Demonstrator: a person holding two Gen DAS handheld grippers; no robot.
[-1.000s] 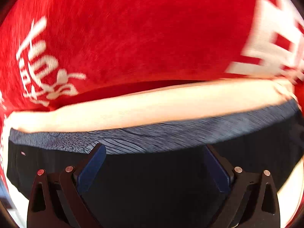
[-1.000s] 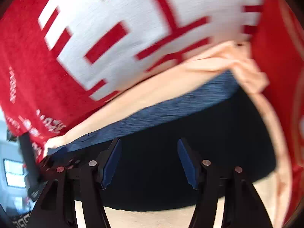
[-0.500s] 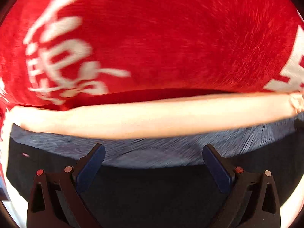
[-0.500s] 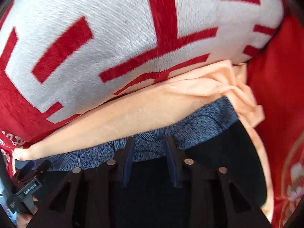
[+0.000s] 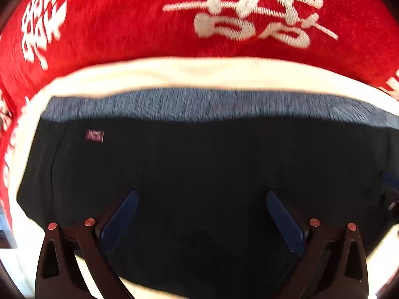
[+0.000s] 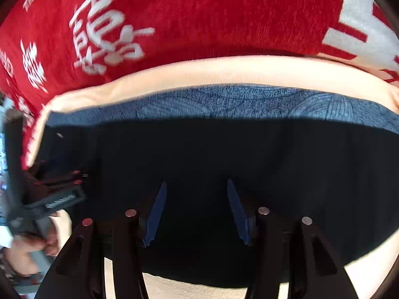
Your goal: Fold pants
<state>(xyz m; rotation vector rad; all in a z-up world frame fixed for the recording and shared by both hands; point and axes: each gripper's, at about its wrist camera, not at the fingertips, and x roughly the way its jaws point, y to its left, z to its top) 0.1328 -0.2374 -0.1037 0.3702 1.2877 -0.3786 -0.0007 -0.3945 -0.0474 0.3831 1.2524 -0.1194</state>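
Folded dark navy pants lie on top of a stack, over a blue patterned cloth and a cream cloth. A small striped label shows near their left edge. My left gripper is open and empty just above the pants. In the right wrist view the same pants fill the middle, and my right gripper is open and empty above them. The left gripper's body and the hand holding it show at the left of the right wrist view.
A red blanket with white lettering covers the surface behind the stack; it also shows in the right wrist view. The blue patterned cloth and the cream cloth stick out past the pants' far edge.
Both grippers have pulled back from the stack's far edge, so more of the pants shows. The right gripper, nearly closed half a second ago, has opened.
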